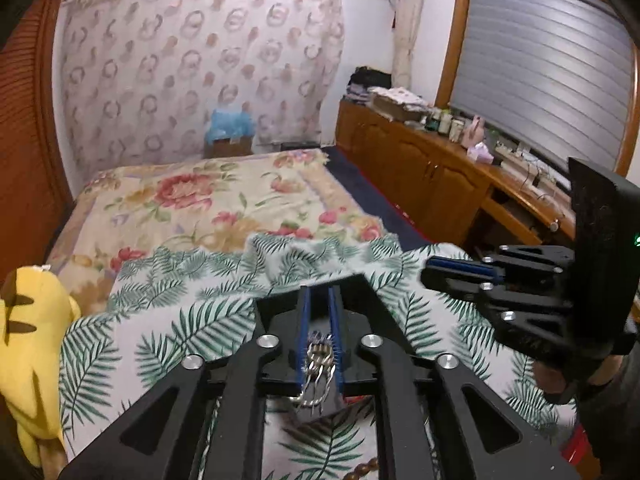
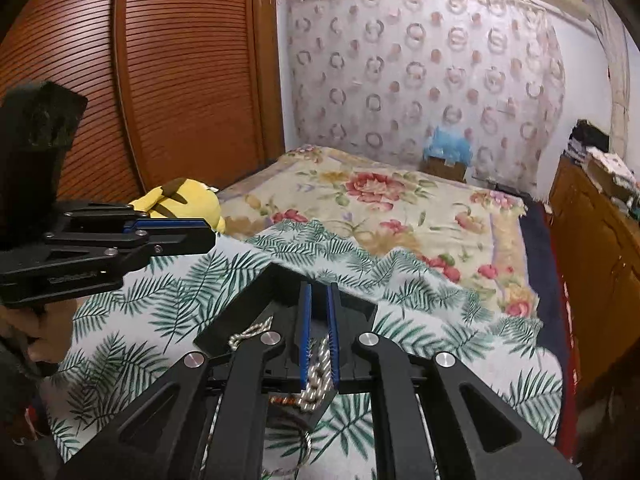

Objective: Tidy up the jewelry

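My left gripper (image 1: pixel 319 300) is shut on a silver metal chain piece (image 1: pixel 318 376) that hangs between its blue pads, above a palm-leaf cloth (image 1: pixel 192 320) on the bed. My right gripper (image 2: pixel 318 296) is shut on a white and gold braided cord (image 2: pixel 316 380); a loop of the cord (image 2: pixel 250 332) lies over its left finger. A brown beaded strand (image 1: pixel 362 470) lies on the cloth below the left gripper. The right gripper shows at the right of the left wrist view (image 1: pixel 460 268), and the left gripper at the left of the right wrist view (image 2: pixel 176 232).
A yellow plush toy (image 1: pixel 28 340) lies at the left edge of the bed, also in the right wrist view (image 2: pixel 184 200). A floral blanket (image 1: pixel 208 200) covers the far bed. A wooden cabinet (image 1: pixel 420 168) with clutter runs along the right. A wooden wardrobe (image 2: pixel 180 80) stands left.
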Action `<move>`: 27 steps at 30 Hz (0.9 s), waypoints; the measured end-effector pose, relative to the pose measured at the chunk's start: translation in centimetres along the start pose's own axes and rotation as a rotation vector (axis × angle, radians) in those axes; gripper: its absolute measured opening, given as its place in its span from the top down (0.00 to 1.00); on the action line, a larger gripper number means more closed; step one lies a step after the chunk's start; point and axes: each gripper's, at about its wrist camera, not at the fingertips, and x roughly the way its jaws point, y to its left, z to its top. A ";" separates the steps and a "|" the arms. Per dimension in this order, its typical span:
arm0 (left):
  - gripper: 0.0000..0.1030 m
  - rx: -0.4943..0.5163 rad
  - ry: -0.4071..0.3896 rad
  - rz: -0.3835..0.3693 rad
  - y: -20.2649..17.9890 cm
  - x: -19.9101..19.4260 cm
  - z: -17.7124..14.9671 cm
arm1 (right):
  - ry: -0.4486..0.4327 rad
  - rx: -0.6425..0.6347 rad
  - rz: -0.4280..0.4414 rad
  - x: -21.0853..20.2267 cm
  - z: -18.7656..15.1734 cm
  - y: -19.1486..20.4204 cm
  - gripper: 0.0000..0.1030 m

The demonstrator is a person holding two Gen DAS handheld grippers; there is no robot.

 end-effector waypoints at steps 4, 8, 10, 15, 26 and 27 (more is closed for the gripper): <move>0.81 0.008 0.035 0.031 0.1 -0.1 -2.1 | 0.072 0.006 0.007 0.2 -3.7 0.4 0.80; 0.76 0.010 0.066 0.046 0.3 -0.6 -4.5 | 0.148 0.026 0.013 1.1 -7.4 0.6 0.75; 0.76 0.007 0.084 0.044 0.3 -0.7 -5.9 | 0.188 0.047 0.023 1.9 -8.9 0.7 0.75; 0.76 -0.002 0.156 0.028 0.2 -0.7 -9.5 | 0.232 0.065 0.026 3.2 -10.3 0.6 0.75; 0.76 -0.019 0.260 -0.050 -1.3 0.6 -13.2 | 0.285 0.015 -0.027 5.3 -11.2 1.4 0.89; 0.76 -0.016 0.266 -0.055 -1.5 0.7 -13.2 | 0.284 0.017 -0.022 5.2 -11.3 1.4 0.92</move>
